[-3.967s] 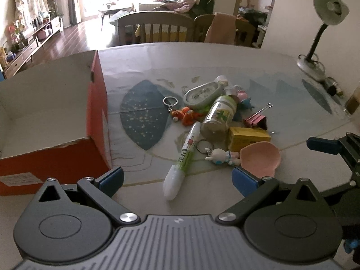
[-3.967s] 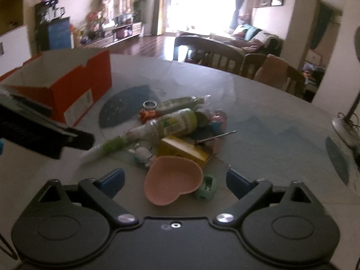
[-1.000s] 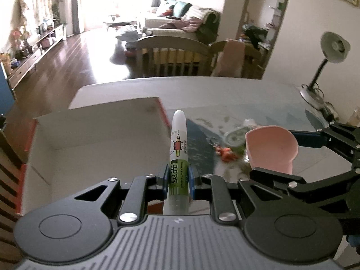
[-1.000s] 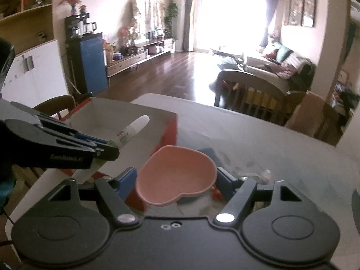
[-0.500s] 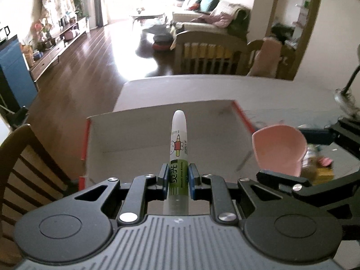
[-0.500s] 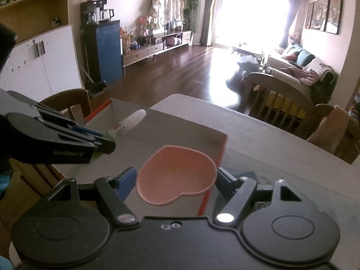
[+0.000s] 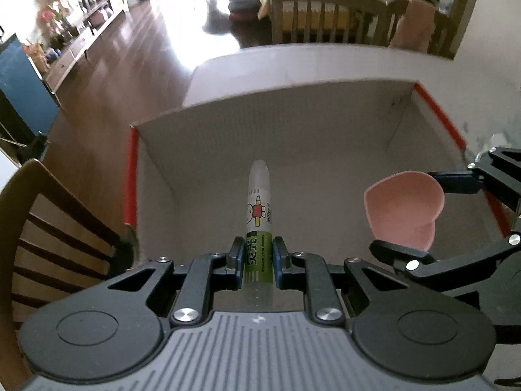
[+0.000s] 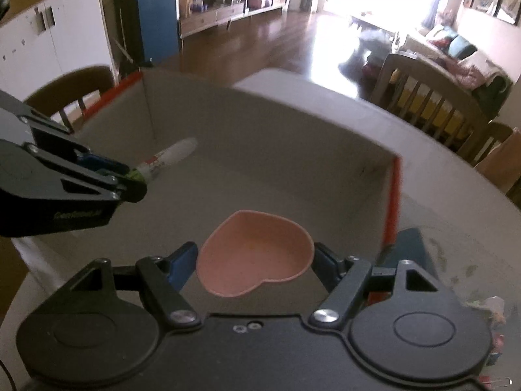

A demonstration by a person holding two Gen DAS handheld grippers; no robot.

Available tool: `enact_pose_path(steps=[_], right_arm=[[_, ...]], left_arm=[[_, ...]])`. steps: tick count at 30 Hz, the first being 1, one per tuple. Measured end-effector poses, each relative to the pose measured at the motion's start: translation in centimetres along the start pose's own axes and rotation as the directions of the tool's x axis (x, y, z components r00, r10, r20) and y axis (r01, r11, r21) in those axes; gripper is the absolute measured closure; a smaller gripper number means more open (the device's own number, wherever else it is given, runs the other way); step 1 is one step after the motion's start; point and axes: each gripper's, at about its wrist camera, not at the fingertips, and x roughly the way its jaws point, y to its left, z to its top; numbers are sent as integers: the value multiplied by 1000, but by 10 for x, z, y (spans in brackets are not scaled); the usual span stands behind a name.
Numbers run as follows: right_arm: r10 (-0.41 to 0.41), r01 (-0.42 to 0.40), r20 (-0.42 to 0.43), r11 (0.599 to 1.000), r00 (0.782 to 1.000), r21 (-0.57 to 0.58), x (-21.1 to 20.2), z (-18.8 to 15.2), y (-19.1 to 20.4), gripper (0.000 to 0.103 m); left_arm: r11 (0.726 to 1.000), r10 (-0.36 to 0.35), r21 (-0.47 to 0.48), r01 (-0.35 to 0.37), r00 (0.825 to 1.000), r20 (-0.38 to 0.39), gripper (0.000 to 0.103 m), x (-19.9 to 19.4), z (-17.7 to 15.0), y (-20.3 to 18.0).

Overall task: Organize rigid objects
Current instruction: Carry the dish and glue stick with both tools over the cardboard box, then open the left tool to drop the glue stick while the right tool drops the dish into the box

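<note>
My left gripper (image 7: 259,257) is shut on a white and green marker tube (image 7: 259,208), held above the inside of the orange cardboard box (image 7: 325,123). The tube also shows in the right wrist view (image 8: 169,158), with the left gripper (image 8: 130,179) at the left. My right gripper (image 8: 255,260) is shut on a pink heart-shaped dish (image 8: 257,252), held over the box (image 8: 293,150) near its right wall. The dish shows at the right of the left wrist view (image 7: 403,205), beside the tube. The box floor looks bare.
The box sits at the edge of a round table (image 8: 456,228). A wooden chair (image 7: 49,228) stands left of the box and more chairs (image 7: 325,16) stand behind the table. A few small objects (image 8: 495,312) lie on the table at the right.
Both grippers have moved forward and lower over the box, each keeping its object. The box interior now fills both views.
</note>
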Motion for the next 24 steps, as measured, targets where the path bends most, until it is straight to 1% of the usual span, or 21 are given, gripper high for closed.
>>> enact_pose_path(steps=[4,8,13,19,21,24], right_arm=[[-14,13,-55,1000,998,-26,8,4,6,28],[-25,21,-103,999,994,-41,16,9,9,27],[-35,27,-120,997,992,-68,19,6,16,27],[-32,23,-120,997,992,-70,17,6,16,27],[-29,21,-116,997,993,-70,16,6,14,27],[-19,13,-97,998,995,-62,14,7,9,16]], left_arm=[[999,-34,12,34,997,-66,86,18,0,1],[999,-45,16,47,993,-111,86,28,-2,2],[999,-47,19,51,986,-161,86,37,-3,3],[998,-38,36,45,983,-178,86,36,-1,1],[999,-38,29,44,984,-173,86,33,-1,0],[999,-30,12,32,987,-161,86,28,-3,1]])
